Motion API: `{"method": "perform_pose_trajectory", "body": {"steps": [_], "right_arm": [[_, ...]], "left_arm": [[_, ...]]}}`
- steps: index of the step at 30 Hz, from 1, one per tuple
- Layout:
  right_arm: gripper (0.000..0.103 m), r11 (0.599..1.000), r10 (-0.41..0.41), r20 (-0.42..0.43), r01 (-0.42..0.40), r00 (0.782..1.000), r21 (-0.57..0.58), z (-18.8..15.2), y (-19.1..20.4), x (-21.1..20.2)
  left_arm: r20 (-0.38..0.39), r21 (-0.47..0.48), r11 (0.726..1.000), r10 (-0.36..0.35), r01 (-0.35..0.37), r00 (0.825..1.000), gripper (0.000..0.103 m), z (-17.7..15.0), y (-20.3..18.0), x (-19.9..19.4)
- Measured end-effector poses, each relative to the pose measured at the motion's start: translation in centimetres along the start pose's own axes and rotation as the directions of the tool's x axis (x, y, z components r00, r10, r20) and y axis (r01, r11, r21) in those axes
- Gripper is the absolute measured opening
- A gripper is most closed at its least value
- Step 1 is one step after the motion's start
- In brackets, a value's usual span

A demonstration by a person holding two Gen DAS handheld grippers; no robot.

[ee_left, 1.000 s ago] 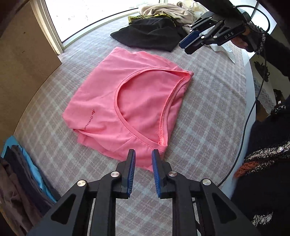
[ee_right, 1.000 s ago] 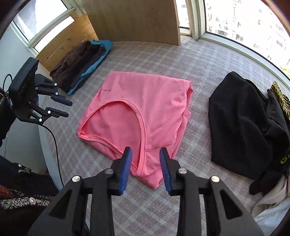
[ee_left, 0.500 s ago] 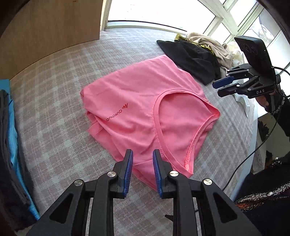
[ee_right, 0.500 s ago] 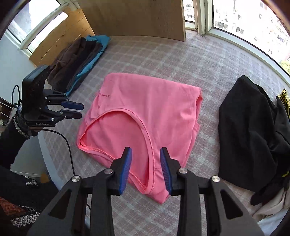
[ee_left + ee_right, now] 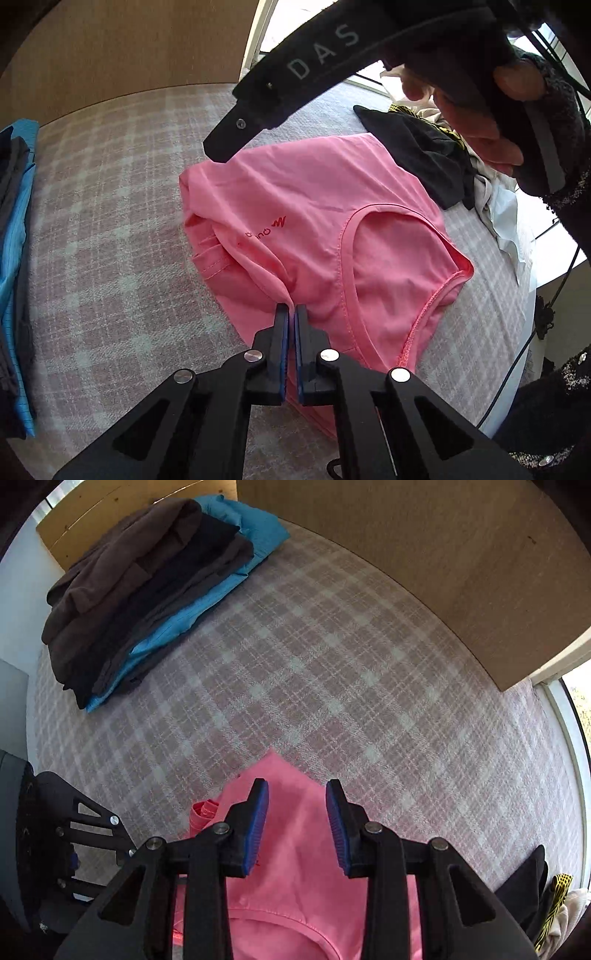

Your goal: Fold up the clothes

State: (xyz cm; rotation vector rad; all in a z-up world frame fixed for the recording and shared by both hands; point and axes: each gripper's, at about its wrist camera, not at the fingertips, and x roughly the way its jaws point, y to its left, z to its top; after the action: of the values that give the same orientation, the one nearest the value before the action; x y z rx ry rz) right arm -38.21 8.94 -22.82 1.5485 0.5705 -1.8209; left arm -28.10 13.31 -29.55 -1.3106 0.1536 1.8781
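A pink shirt (image 5: 332,229) lies folded on the plaid cover, neckline toward the right in the left wrist view. My left gripper (image 5: 291,308) is shut on a raised fold of the shirt at its near edge, the fabric pinched between the blue pads. My right gripper (image 5: 297,797) stands open, pointing steeply down over the pink shirt's (image 5: 295,853) far corner, with nothing pressed between its fingers. In the left wrist view the right gripper (image 5: 221,149) hangs just above that same corner, held by a person's hand (image 5: 480,122).
A stack of folded brown, dark and blue clothes (image 5: 147,590) sits at the cover's far left. Unfolded black and beige garments (image 5: 424,158) are heaped by the window. A wooden board (image 5: 443,572) borders the plaid cover (image 5: 295,664).
My left gripper sank to the shirt's near edge and shut on a fold of it. The right gripper swung across the shirt to its far corner, still open.
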Motion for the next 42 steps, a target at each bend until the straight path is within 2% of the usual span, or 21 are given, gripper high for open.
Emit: {"method": "perform_pose_trajectory", "body": {"steps": [2,5,9,10,13,17,19,22,24,25,28,31,32,33,35,39,42], "right_arm": [[0.032,0.995,0.016,-0.040,-0.019,0.999,-0.096,0.3,0.0,0.8],[0.036,0.983,-0.012,-0.107,-0.008,0.994,-0.184,1.0,0.1,2.1],[0.036,0.980,-0.089,-0.168,0.056,0.982,-0.190,1.7,-1.2,3.8],[0.036,0.980,-0.103,-0.173,0.070,0.980,-0.184,1.9,-1.6,3.9],[0.036,0.992,-0.103,-0.087,0.096,0.991,-0.077,1.9,-2.3,1.6],[0.037,0.996,0.008,0.017,-0.009,1.000,0.090,-0.1,-0.4,-1.8],[0.037,0.984,0.025,0.038,-0.031,0.999,0.175,-1.3,0.9,-2.0],[0.037,0.973,-0.017,0.034,0.008,0.999,0.230,-2.9,3.0,-0.7],[0.037,0.967,0.005,0.011,-0.007,1.000,0.255,-3.4,4.1,0.5],[0.037,0.964,0.016,0.001,-0.016,1.000,0.266,-3.5,4.5,1.0],[0.037,0.963,-0.015,-0.008,0.017,1.000,0.269,-3.5,5.6,1.7],[0.037,0.961,-0.055,-0.034,0.062,0.998,0.270,-3.6,5.7,2.6],[0.035,0.957,-0.064,-0.043,0.073,0.997,0.279,-3.8,5.3,2.9],[0.024,0.953,-0.068,-0.046,0.078,0.997,0.291,-4.0,4.8,3.0],[0.009,0.943,-0.060,-0.046,0.072,0.997,0.324,-4.5,3.7,3.0],[0.006,0.925,-0.059,-0.002,0.056,0.998,0.375,-5.3,2.3,1.5],[0.005,0.915,-0.059,0.031,0.042,0.998,0.401,-5.6,1.7,0.1]], "left_arm": [[0.022,0.010,1.000,-0.005,0.005,1.000,0.002,-0.2,-0.2,-0.5],[0.055,0.023,1.000,-0.005,0.004,0.998,0.002,-0.1,-0.4,-1.3],[0.112,0.030,0.998,-0.051,0.048,0.992,0.002,0.2,-0.4,-1.8],[0.101,0.036,0.997,-0.072,0.069,0.992,0.002,0.2,-0.6,-1.6],[0.048,0.048,0.995,-0.085,0.082,0.995,0.004,-0.1,-0.2,-1.6],[0.044,0.044,0.999,-0.032,0.030,0.999,0.010,0.4,3.1,-4.0],[0.035,0.090,0.996,0.004,-0.008,0.999,0.011,1.5,4.7,-4.5],[-0.022,0.154,0.988,0.018,-0.015,1.000,0.011,4.2,6.7,-3.5],[-0.078,0.207,0.978,0.032,-0.016,0.996,0.011,5.7,7.1,-1.8],[-0.107,0.250,0.968,0.040,-0.012,0.993,0.011,6.2,7.0,-1.0],[-0.162,0.347,0.938,0.067,-0.007,0.985,0.011,7.1,6.4,0.7],[-0.194,0.364,0.931,0.049,0.025,0.980,0.015,7.7,6.2,1.3],[-0.204,0.369,0.929,0.043,0.036,0.978,0.015,7.9,6.2,1.3],[-0.214,0.376,0.926,0.044,0.041,0.976,0.015,8.0,6.2,1.3],[-0.235,0.391,0.919,0.045,0.053,0.971,0.015,8.2,6.0,1.3],[-0.265,0.437,0.896,0.049,0.074,0.963,0.026,8.2,5.2,1.5],[-0.281,0.472,0.877,0.056,0.087,0.958,0.026,8.2,4.4,1.9]]}}
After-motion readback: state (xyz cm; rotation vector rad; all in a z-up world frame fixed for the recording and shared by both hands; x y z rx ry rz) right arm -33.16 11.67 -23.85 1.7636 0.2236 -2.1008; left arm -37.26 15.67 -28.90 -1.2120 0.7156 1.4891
